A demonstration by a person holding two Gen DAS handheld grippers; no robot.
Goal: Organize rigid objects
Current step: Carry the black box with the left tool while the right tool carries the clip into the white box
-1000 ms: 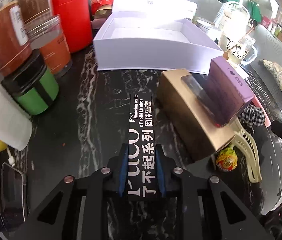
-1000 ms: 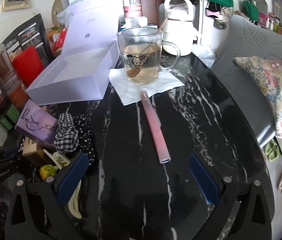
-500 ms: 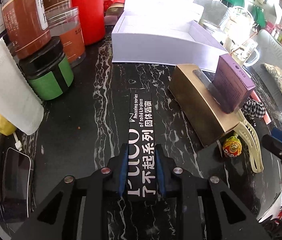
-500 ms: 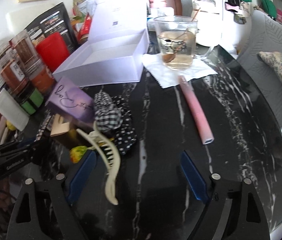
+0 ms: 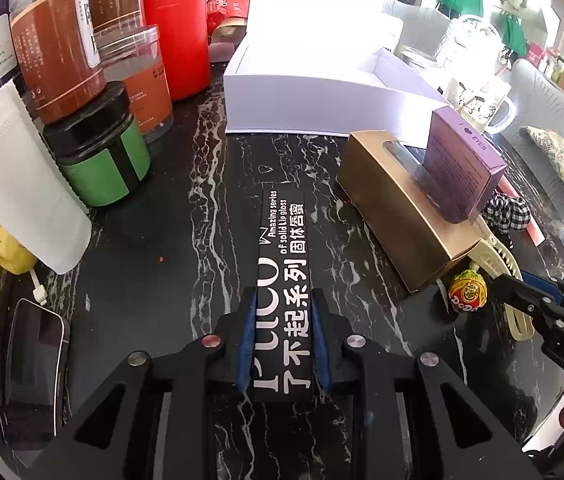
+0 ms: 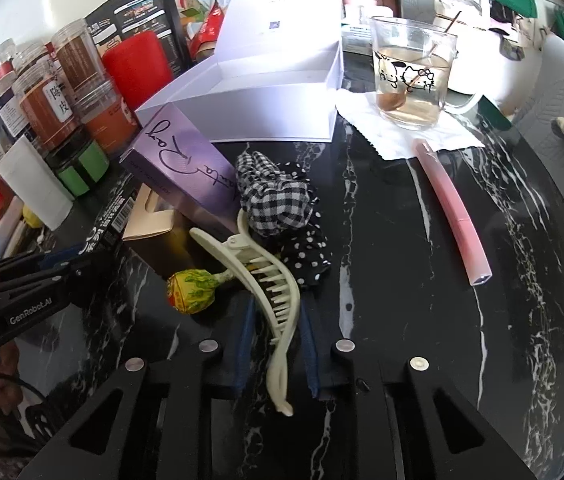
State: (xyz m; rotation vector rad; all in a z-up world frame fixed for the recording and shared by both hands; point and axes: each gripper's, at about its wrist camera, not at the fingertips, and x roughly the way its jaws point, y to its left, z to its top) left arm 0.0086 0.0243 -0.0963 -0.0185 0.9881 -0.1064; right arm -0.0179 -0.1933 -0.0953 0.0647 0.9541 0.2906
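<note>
Black lip-gloss box (image 5: 283, 280) sits clamped in the left gripper (image 5: 282, 342), white open box (image 5: 322, 92) at twelve o'clock, while right gripper (image 6: 275, 344) fingers narrowly straddle the cream hair claw (image 6: 265, 276); squeeze centrally before lifting.

Bright daylight from rear; white box (image 5: 322, 92) overexposed; strong fisheye warp, dark corners; focus sharp.

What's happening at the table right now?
A person is tidying a cluttered black marble table with two handheld grippers. The left gripper is shut on a long black lip gloss box. The right gripper has its fingers either side of a cream hair claw clip, nearly closed. The white open box sits empty behind.
</note>
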